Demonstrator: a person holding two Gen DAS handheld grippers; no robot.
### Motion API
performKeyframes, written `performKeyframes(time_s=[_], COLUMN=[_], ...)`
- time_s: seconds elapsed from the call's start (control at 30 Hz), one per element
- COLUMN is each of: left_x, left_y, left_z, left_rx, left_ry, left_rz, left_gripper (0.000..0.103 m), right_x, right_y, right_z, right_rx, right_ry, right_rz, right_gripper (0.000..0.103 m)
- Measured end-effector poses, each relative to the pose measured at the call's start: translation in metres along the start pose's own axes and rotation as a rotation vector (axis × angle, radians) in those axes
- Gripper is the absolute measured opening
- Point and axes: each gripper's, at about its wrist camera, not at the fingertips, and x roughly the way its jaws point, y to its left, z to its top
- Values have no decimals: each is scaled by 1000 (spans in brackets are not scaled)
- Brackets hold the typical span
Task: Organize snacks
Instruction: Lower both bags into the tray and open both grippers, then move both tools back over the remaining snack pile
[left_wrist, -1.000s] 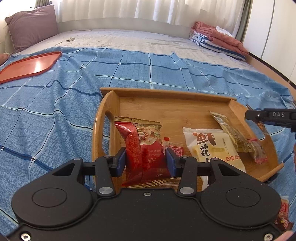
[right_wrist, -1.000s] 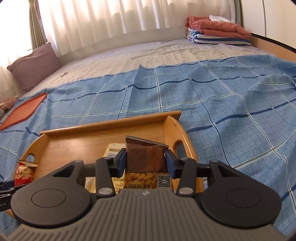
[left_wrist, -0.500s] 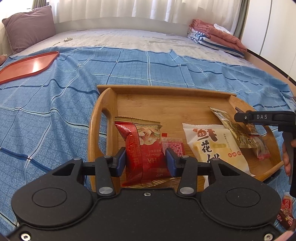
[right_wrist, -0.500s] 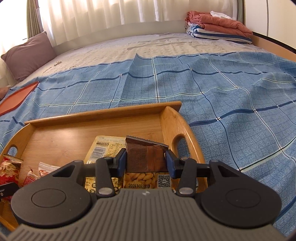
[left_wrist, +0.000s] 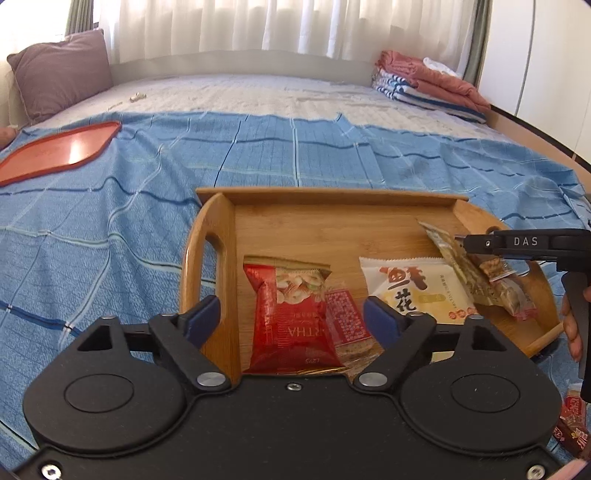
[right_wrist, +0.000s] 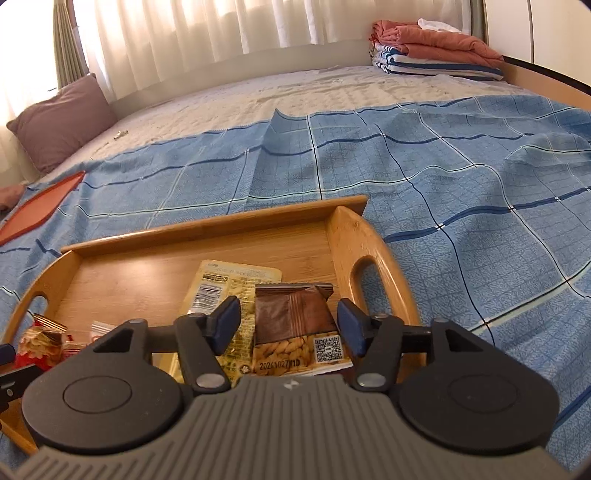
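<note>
Both packets lie in the rimmed bamboo tray (left_wrist: 369, 194), jaws parting

We note the left gripper (left_wrist: 291, 317) opening, its blue pads clear of the red nut packet (left_wrist: 291, 314) lying between them by the tray's left handle. The right gripper (right_wrist: 288, 325) is likewise opening around the brown almond packet (right_wrist: 295, 325), no pad touching it, near the right handle, atop a yellow pouch (right_wrist: 221, 284)

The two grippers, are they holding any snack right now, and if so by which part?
Nothing is held. The left gripper is opening, its pads clear of the red packet. The right gripper is opening too, clear of the brown packet.
</note>
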Motion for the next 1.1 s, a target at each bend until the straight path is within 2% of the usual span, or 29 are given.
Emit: performKeyframes(time_s=[0.23,0.43,0.63,0.83,1.1], left_x=[-37,-74,-105,-125,-129], left_y=[-5,-13,-24,-35,-49], left_z=[-5,-26,-54,-80,-120], left_rx=[30,35,48,57,66], left_ry=[-65,-103,-144,-142,-86], left_rz=[-32,-81,-123,-151,-171], left_gripper=[93,96,98,100,100], right_x=[-41,-83,-123,-158,-169], right_y=[3,-1,-1,2,7], right_z=[-8,-31,-63,-99,-142], right_rx=[-41,-52,-111,-172,-262], right_ry=[-65,-103,-164,-215,-198], right_rz=[25,72,35,21,-27], right_gripper=[87,90,95,101,102])
